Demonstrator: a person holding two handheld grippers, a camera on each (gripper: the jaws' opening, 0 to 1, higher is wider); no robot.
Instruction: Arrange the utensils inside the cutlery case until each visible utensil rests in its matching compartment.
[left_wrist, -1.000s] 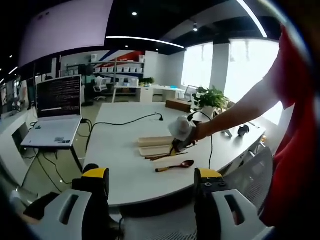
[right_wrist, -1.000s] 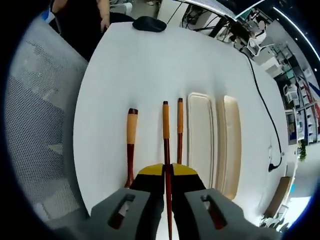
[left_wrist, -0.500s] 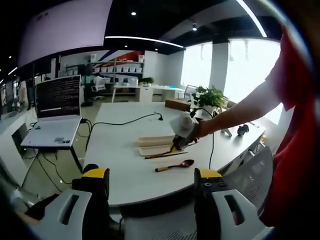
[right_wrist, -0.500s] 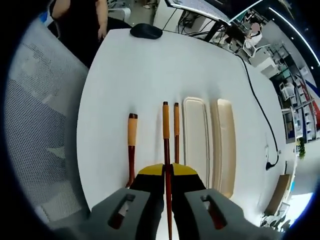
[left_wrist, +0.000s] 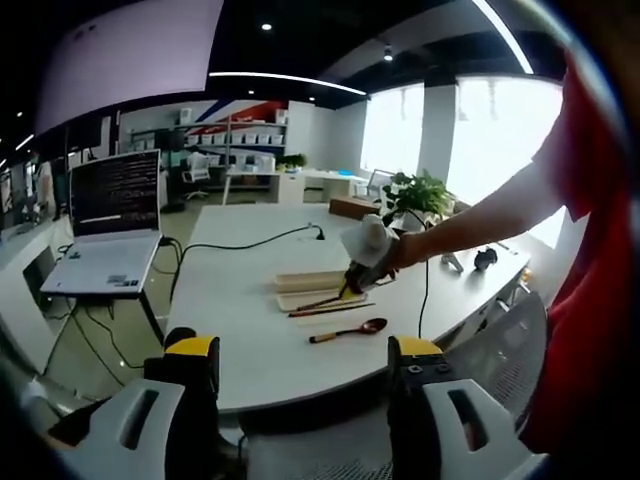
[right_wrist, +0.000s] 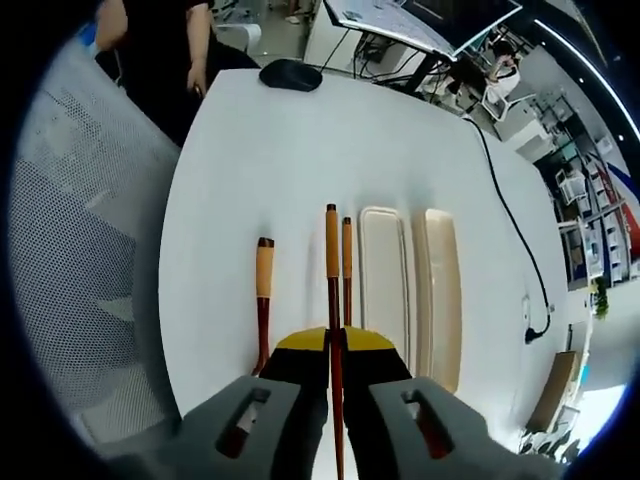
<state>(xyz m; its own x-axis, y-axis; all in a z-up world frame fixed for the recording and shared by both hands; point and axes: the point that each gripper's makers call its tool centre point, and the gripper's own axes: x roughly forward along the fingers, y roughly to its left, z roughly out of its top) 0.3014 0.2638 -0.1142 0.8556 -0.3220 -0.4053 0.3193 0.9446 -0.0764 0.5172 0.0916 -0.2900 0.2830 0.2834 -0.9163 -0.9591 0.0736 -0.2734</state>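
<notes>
My right gripper (right_wrist: 330, 338) is shut on a dark red chopstick (right_wrist: 331, 255) with an orange end, holding it above the white table (right_wrist: 250, 170). A second chopstick (right_wrist: 347, 262) lies just beside it on the table. A wooden spoon (right_wrist: 263, 295) lies to its left. The cutlery case lies open as two cream trays (right_wrist: 385, 285), (right_wrist: 441, 290) to the right. In the left gripper view the right gripper (left_wrist: 364, 250) holds the chopstick tilted over the case (left_wrist: 310, 289), with the spoon (left_wrist: 350, 331) nearer. My left gripper (left_wrist: 305, 350) stands open, low before the table edge.
A black mouse (right_wrist: 290, 74) and a person's arm (right_wrist: 196, 30) are at the table's far end. A black cable (right_wrist: 505, 165) runs past the trays. A mesh chair (right_wrist: 75, 230) stands beside the table. An open laptop (left_wrist: 116, 205) and a potted plant (left_wrist: 420, 194) are farther off.
My right gripper has risen with the chopstick, so the table and case look smaller in its view. In the left gripper view it has lifted off the table. The left gripper has stayed put.
</notes>
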